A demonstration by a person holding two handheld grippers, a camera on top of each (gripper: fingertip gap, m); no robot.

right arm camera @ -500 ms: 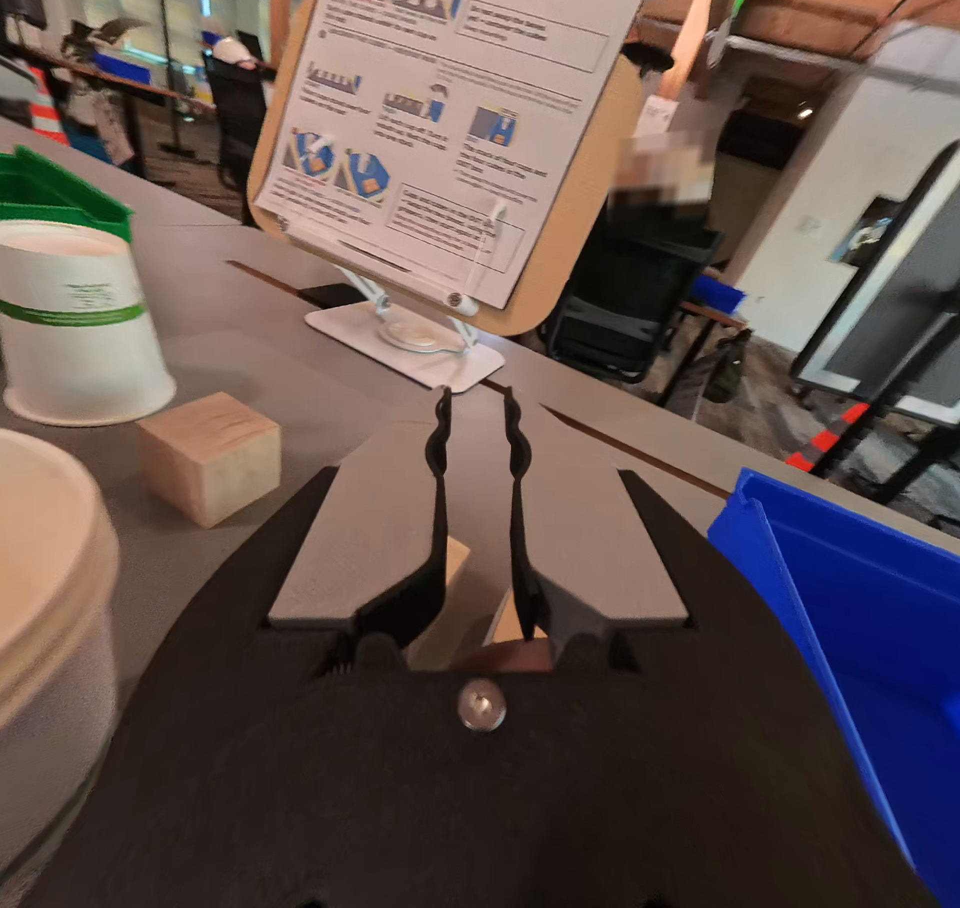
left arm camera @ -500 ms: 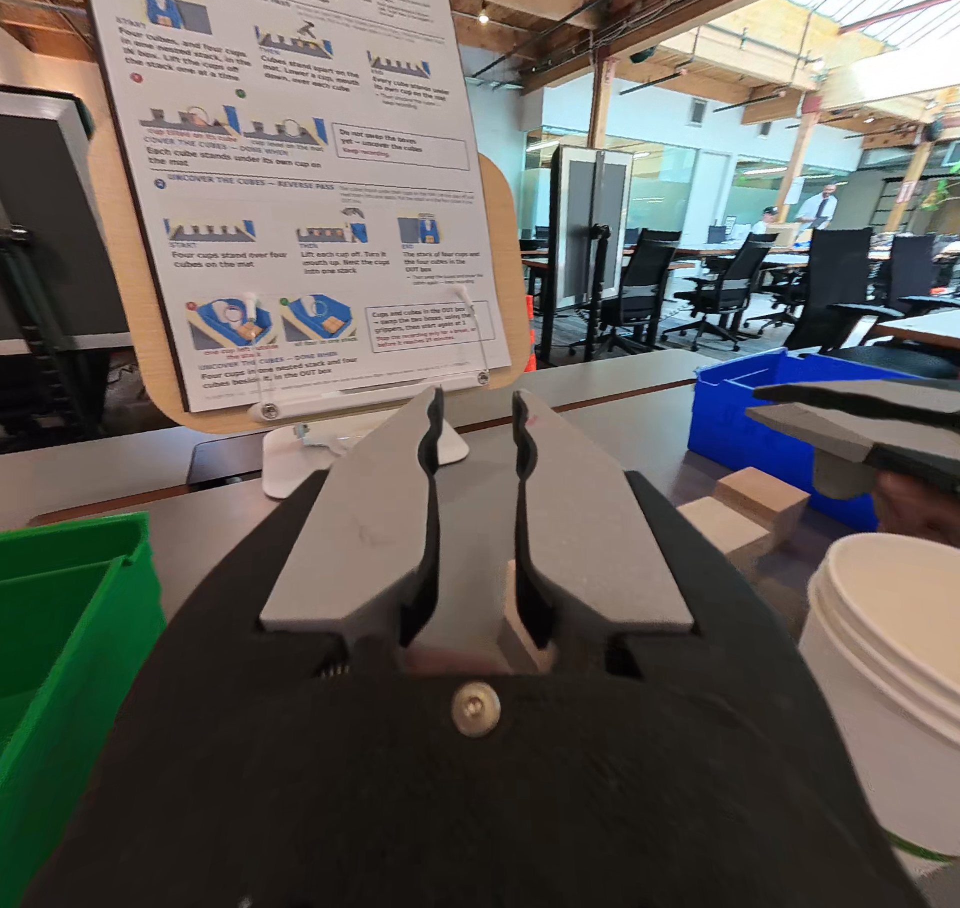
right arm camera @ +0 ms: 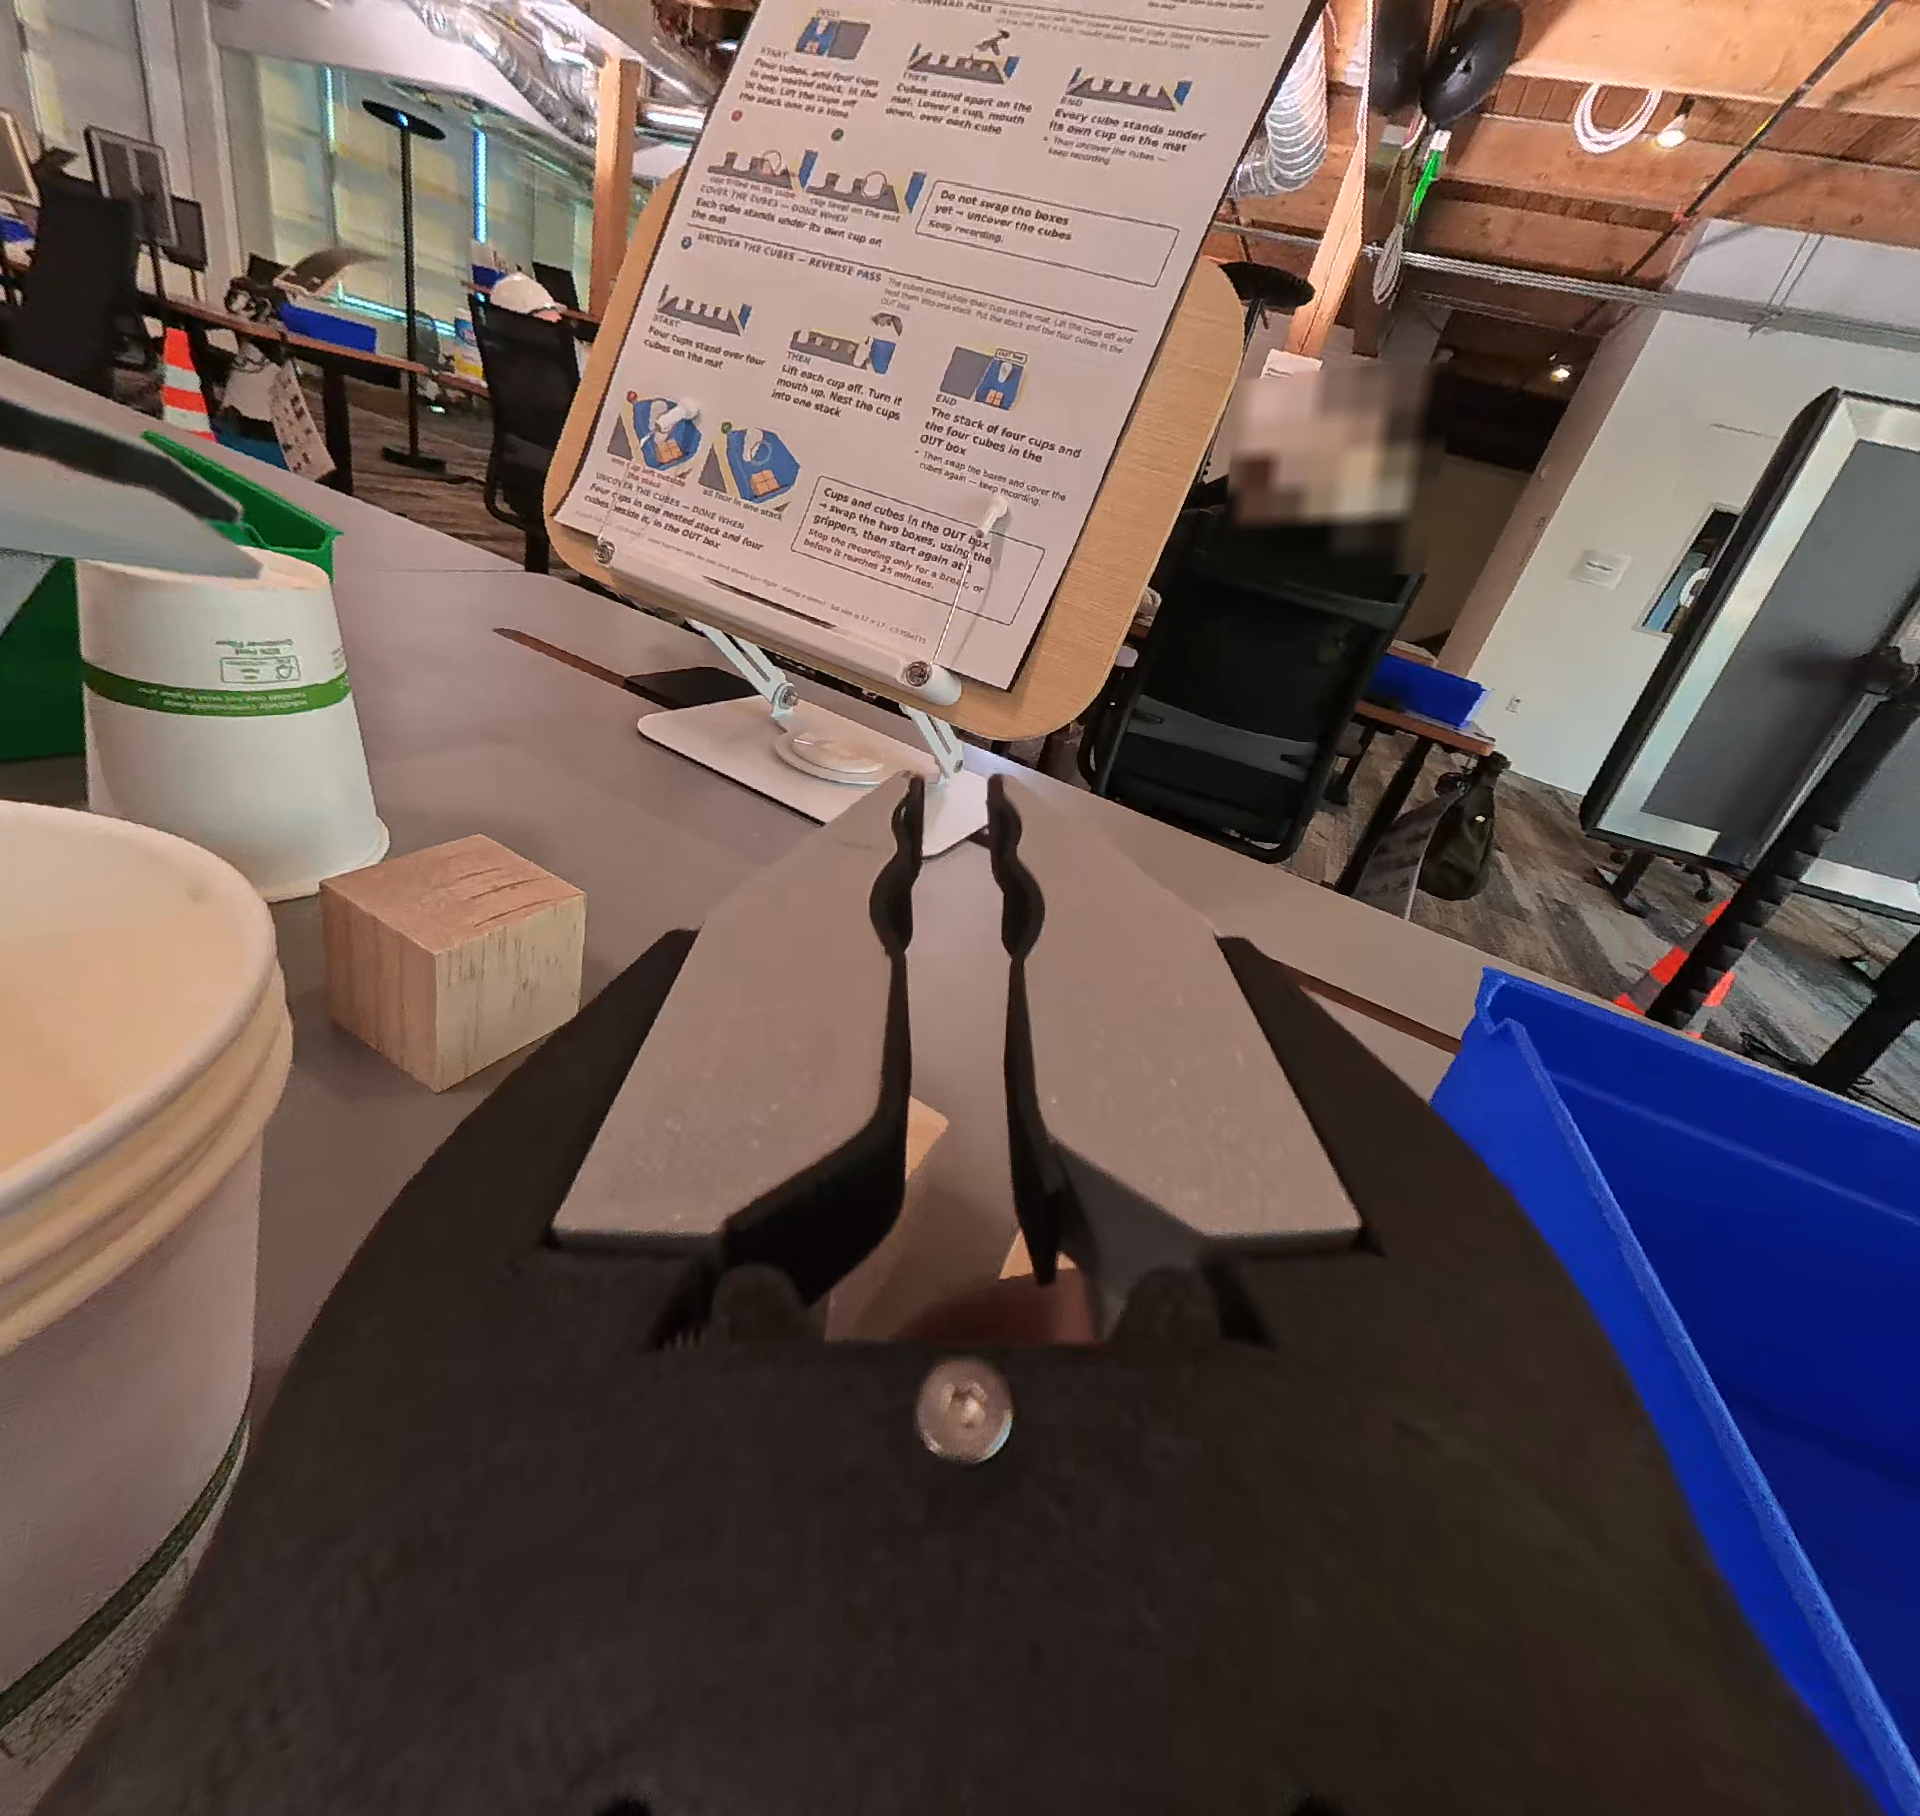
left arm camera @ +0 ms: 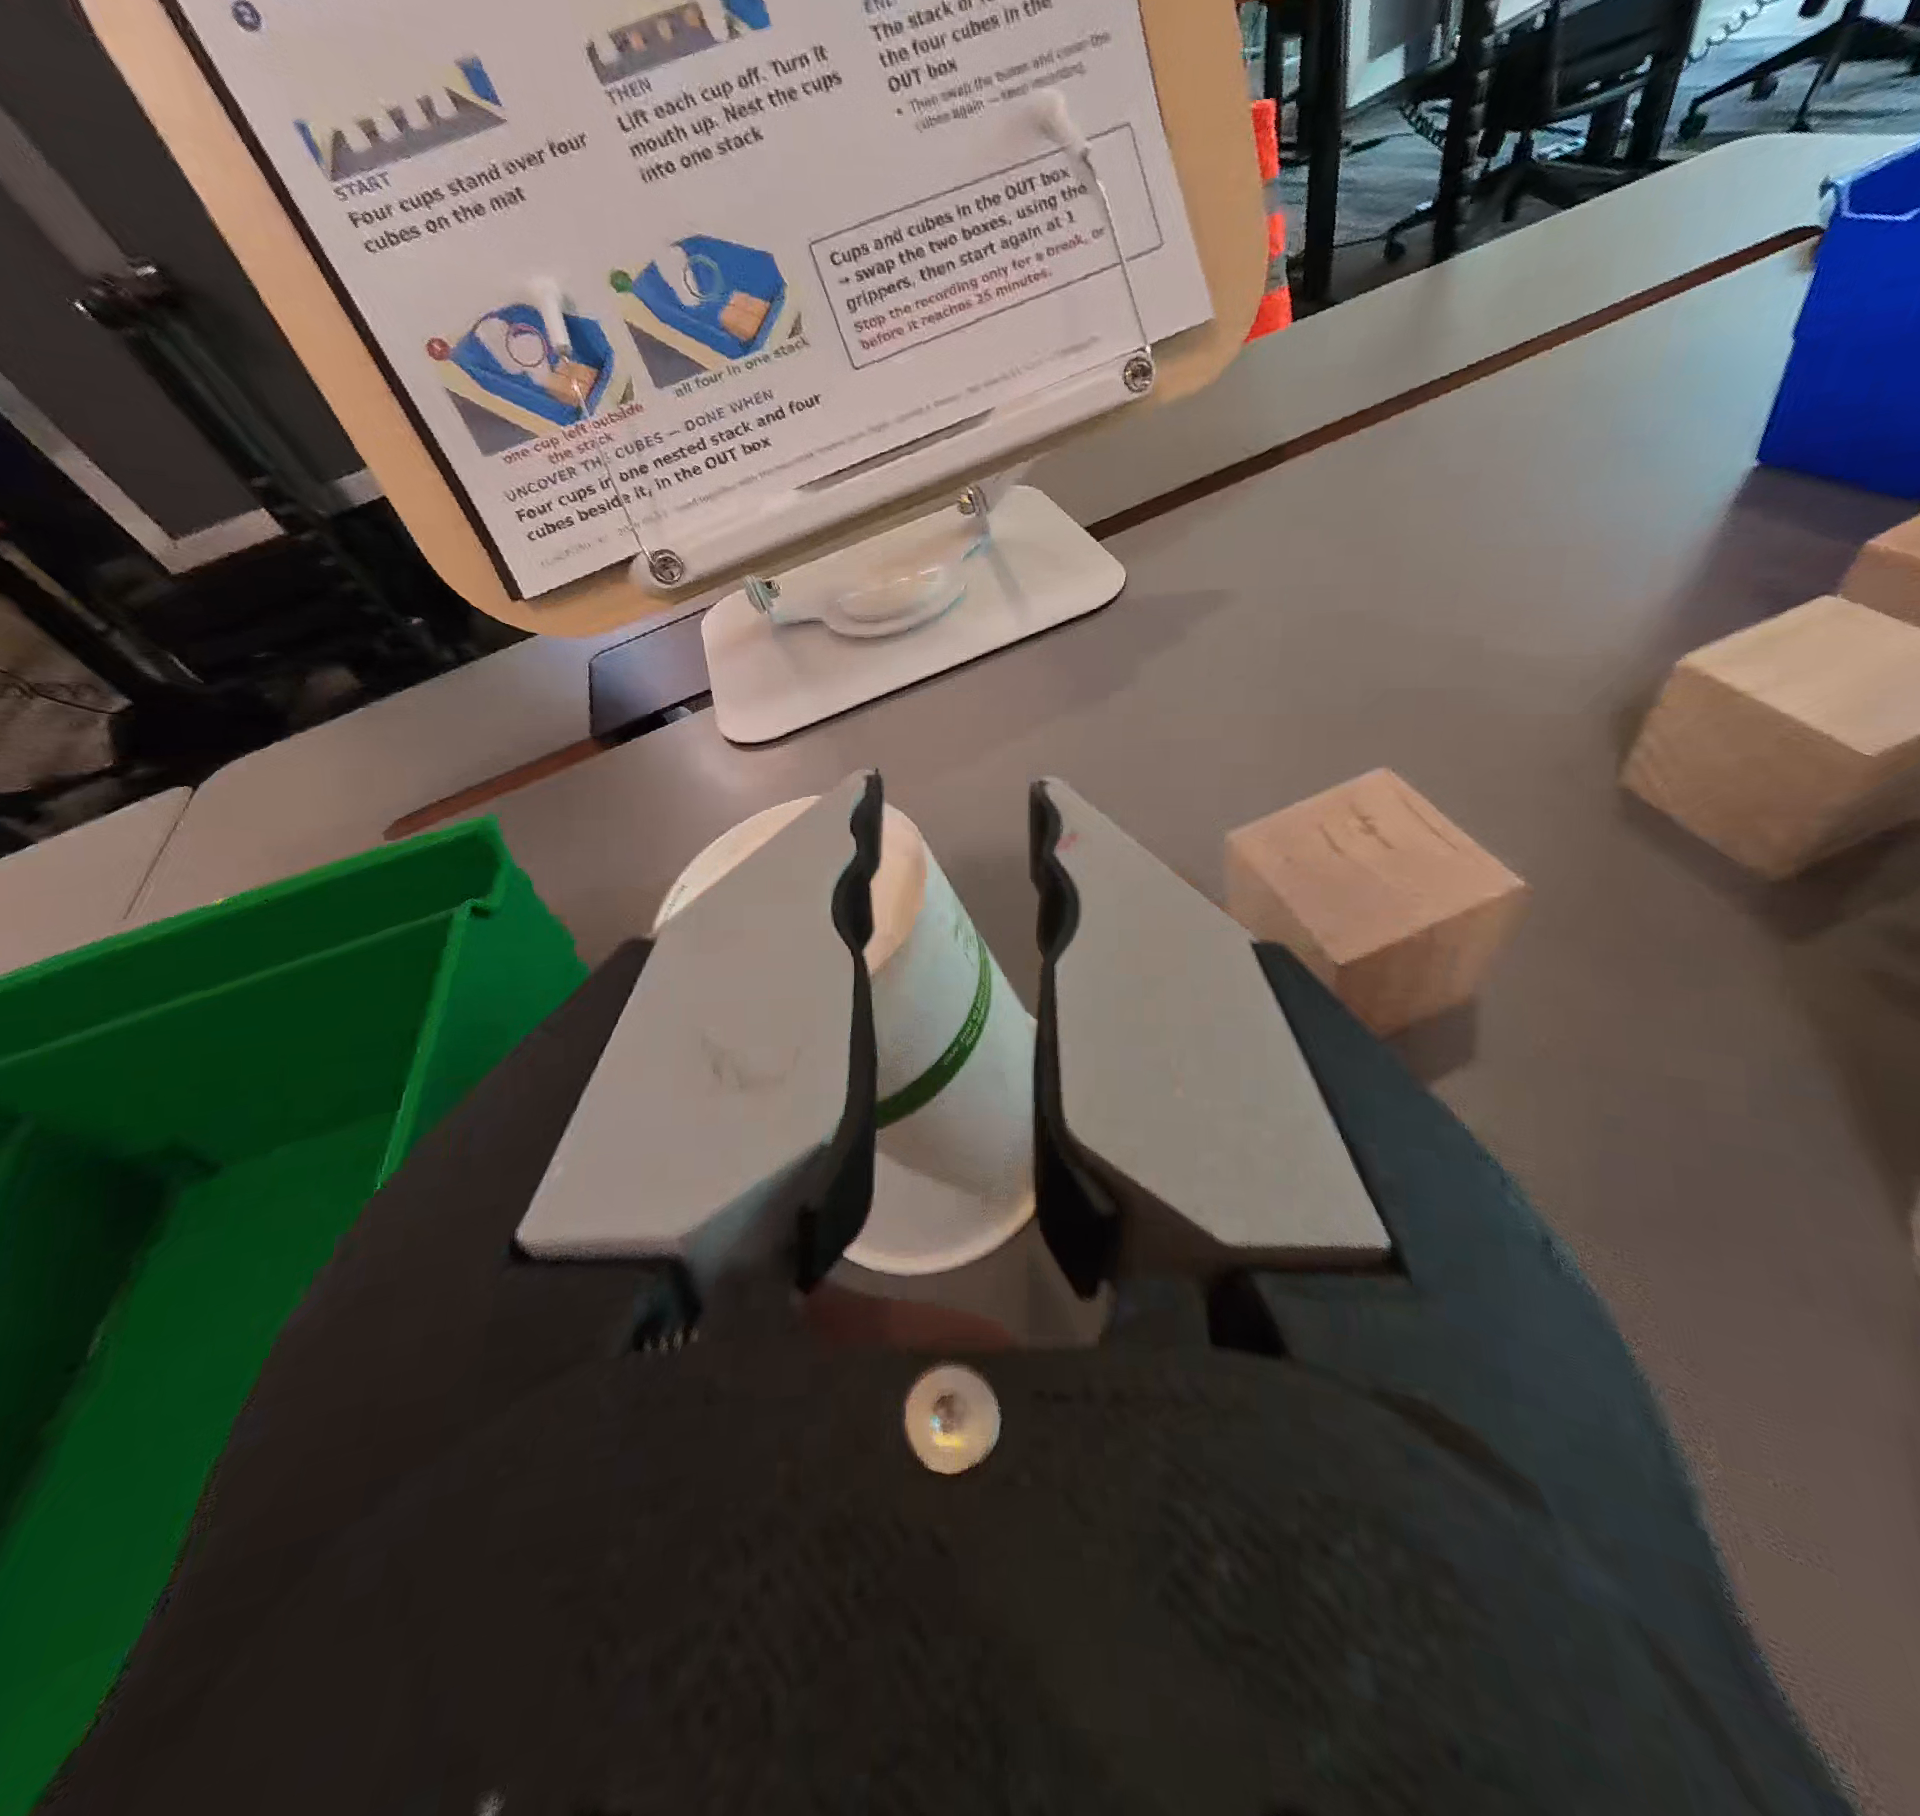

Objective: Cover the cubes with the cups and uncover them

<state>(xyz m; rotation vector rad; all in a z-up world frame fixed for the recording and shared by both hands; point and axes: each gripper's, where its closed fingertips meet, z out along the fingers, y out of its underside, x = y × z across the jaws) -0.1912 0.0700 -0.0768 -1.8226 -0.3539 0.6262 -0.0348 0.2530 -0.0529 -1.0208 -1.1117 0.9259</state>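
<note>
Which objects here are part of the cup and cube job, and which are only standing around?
Part of the job:
- upside-down paper cup
- second cup
- wooden cubes
- green box
- blue box

Only standing around:
- instruction sheet on stand
- office chair
- traffic cone

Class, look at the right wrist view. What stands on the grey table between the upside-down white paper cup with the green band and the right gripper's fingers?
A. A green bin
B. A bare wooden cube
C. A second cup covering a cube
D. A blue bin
B: a bare wooden cube stands uncovered on the table, just right of the inverted paper cup and left of the right gripper.
</note>
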